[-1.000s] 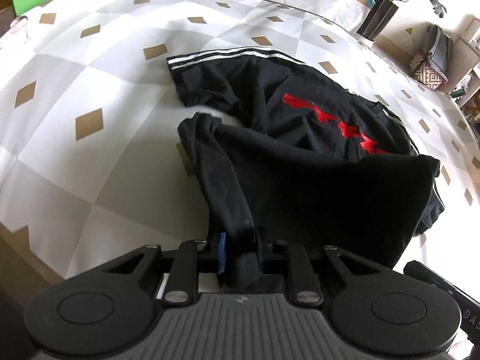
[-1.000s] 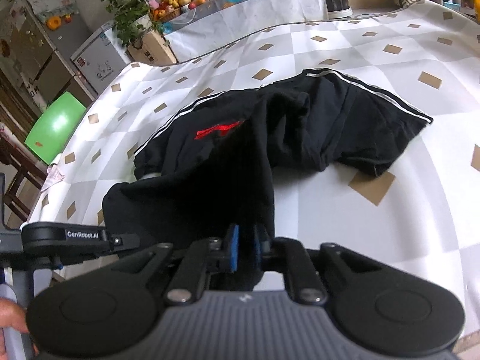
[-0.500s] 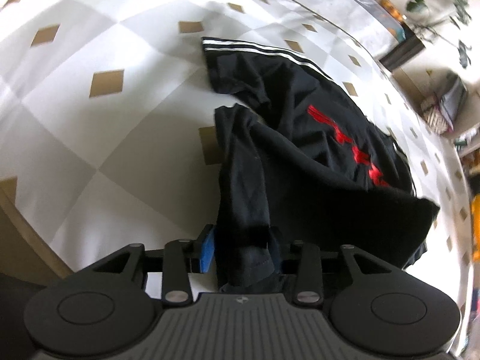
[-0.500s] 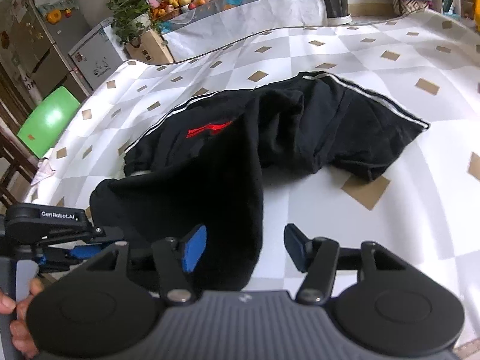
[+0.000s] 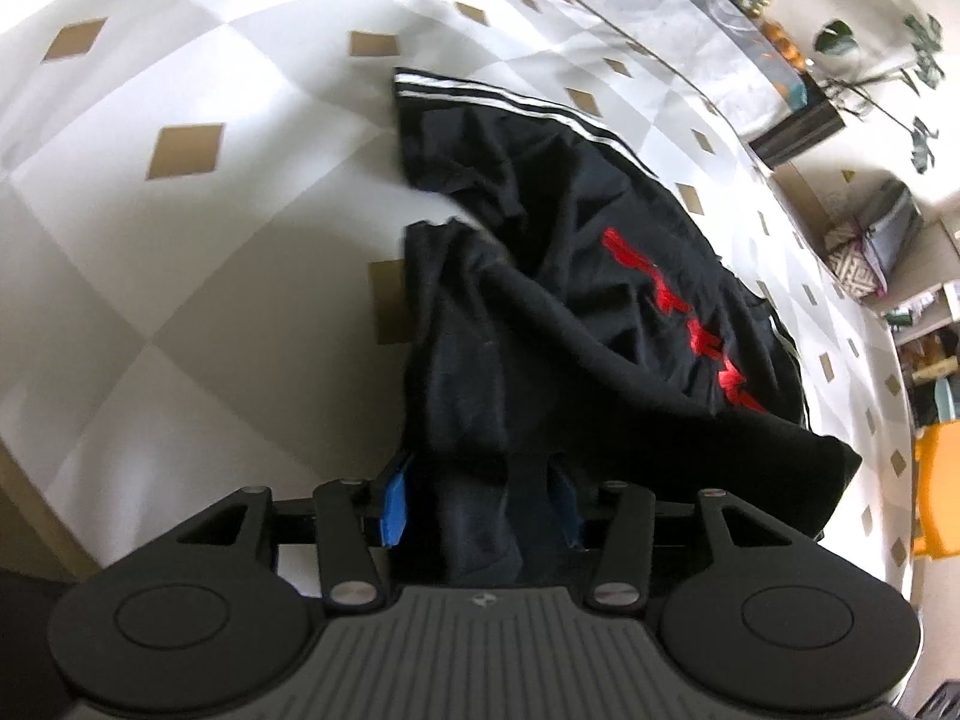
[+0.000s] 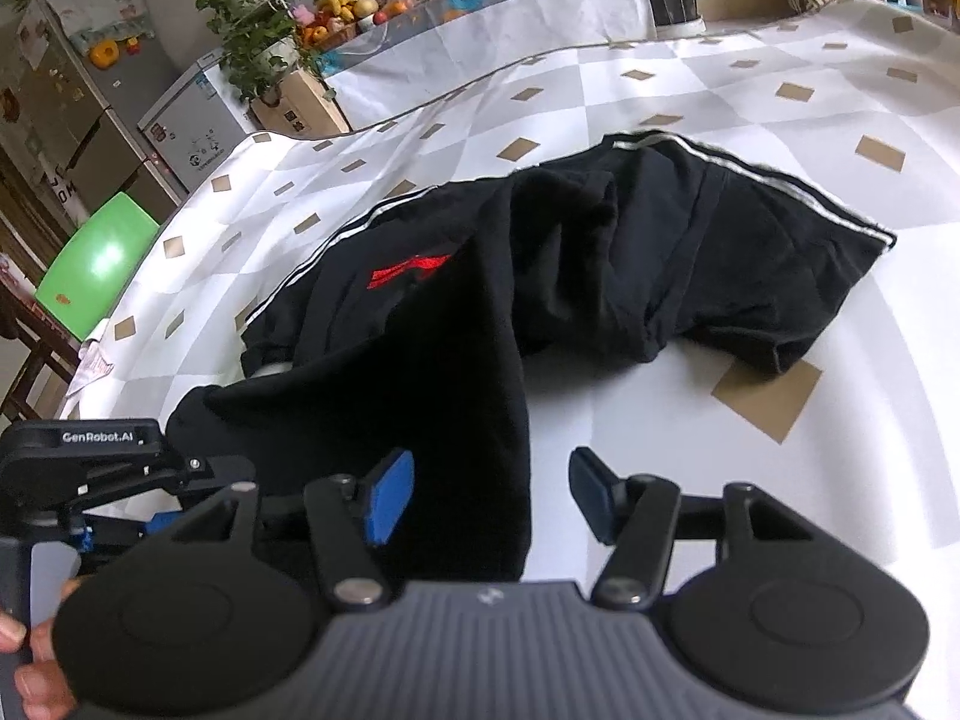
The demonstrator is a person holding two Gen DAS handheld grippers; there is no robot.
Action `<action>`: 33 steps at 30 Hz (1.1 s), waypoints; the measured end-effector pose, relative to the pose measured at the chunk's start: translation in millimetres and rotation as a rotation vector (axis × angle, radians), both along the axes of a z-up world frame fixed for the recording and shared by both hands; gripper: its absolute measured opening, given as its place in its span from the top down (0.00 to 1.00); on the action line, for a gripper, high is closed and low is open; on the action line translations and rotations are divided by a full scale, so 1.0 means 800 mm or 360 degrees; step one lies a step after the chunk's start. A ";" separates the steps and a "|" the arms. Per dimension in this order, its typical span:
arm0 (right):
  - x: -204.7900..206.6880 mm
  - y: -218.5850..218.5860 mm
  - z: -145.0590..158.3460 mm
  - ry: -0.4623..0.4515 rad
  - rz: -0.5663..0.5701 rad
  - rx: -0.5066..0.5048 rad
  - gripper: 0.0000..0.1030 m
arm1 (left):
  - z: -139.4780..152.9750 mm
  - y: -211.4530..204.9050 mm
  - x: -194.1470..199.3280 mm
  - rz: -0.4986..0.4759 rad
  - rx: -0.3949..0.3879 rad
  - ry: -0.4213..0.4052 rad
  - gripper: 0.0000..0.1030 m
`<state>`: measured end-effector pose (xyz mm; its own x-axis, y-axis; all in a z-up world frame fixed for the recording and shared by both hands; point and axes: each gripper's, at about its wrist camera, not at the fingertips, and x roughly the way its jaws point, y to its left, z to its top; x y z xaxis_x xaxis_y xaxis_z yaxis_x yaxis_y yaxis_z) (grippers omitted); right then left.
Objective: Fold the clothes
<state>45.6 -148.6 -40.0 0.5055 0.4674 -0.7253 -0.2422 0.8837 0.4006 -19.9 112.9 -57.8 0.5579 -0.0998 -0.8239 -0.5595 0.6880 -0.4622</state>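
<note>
Left wrist view was a bit blurry, so the details were mushy. I had one black shirt (image 5: 570, 276) on the table (image 5: 180, 276), bunched up, with red lettering (image 5: 678, 300) I couldn't read since a fold covered the end of it. White stripes (image 5: 498, 99) ran along the far edge. The near hem draped right over the left gripper (image 5: 480, 501), between the two blue pads (image 5: 395, 504). The pads stood apart with cloth hanging loose in the gap, not pinched. The right-hand pad was mostly buried in fabric, so I only saw a sliver of it.

From the right wrist view, the right gripper (image 6: 486, 495) was spread wide too, pads well apart. The shirt's (image 6: 600, 264) near flap lay between them, up against the left pad, with bare tablecloth (image 6: 690, 90) showing beside the right one. Only a scrap of the red print (image 6: 408, 270) showed there; the rest was folded under. The left gripper's (image 6: 78, 456) side poked in at the lower left, with a few fingers (image 6: 30, 660) cut off by the frame edge.

Background count, as far as I could tell: one green chair (image 6: 96, 264), one fridge (image 6: 186, 126), a couple of potted plants (image 6: 258, 42) and a fruit pile too small to count.
</note>
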 end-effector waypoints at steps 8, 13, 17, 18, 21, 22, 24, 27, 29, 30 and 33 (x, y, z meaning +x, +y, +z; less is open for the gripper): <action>0.013 0.014 -0.018 0.0067 -0.0004 0.0027 0.81 | -0.009 0.001 0.008 0.0036 -0.0003 0.0001 0.54; 0.011 0.018 -0.011 0.0062 -0.0003 0.0044 0.97 | -0.004 -0.011 0.015 -0.0065 0.0071 0.0004 0.87; 0.001 0.011 0.003 0.0043 -0.0009 0.0044 0.98 | 0.011 -0.025 0.015 -0.0159 0.0158 -0.0037 0.92; -0.002 0.009 0.007 0.0038 -0.0011 0.0044 0.98 | 0.014 -0.028 0.014 -0.0176 0.0172 -0.0040 0.92; -0.012 0.003 0.020 0.0016 -0.0012 0.0038 0.98 | 0.021 -0.033 0.006 -0.0218 0.0148 -0.0049 0.92; -0.016 0.001 0.025 0.0008 -0.0007 0.0033 0.98 | 0.023 -0.035 0.003 -0.0232 0.0149 -0.0050 0.92; -0.026 -0.004 0.036 -0.0011 0.0004 0.0020 0.98 | 0.031 -0.039 -0.003 -0.0260 0.0162 -0.0056 0.92; -0.043 -0.008 0.049 -0.0031 0.0024 -0.0002 0.98 | 0.039 -0.045 -0.014 -0.0297 0.0162 -0.0064 0.92; -0.054 -0.011 0.052 -0.0019 0.0026 -0.0037 0.98 | 0.042 -0.049 -0.023 -0.0318 0.0166 -0.0057 0.92; -0.060 -0.013 0.053 -0.0014 0.0027 -0.0055 0.98 | 0.041 -0.051 -0.026 -0.0331 0.0164 -0.0045 0.92; -0.074 -0.017 0.052 0.0019 0.0006 -0.0117 0.93 | 0.037 -0.059 -0.036 -0.0358 0.0157 -0.0003 0.92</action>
<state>-13.2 -162.0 1.6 0.4950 0.4146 -0.7636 -0.2409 0.9099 0.3378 -48.9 65.6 -28.4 0.5324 -0.1404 -0.8348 -0.3864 0.8371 -0.3873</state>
